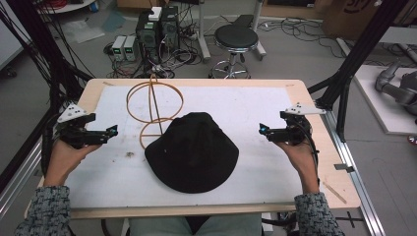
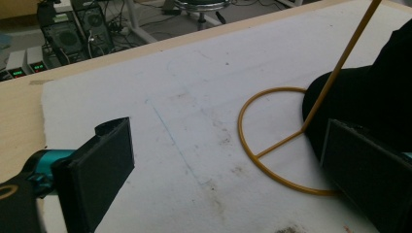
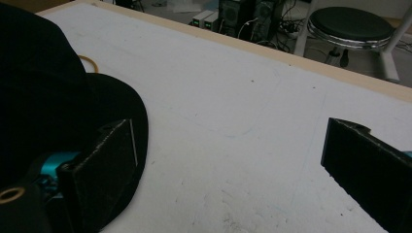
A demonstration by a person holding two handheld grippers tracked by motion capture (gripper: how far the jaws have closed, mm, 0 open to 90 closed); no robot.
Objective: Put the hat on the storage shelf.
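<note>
White mat [image 1: 255, 123] — black hat [image 1: 193, 152] centered, sides free

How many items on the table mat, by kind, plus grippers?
Black hat: 1
Yellow wire stand: 1
Handheld grippers: 2, left gripper and right gripper, both with fingers apart, empty
Total: 4

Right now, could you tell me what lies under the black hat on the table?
The black hat lies on the white mat, and its far-left brim covers part of the yellow wire stand's base ring. Anything under the crown is hidden from sight.
</note>
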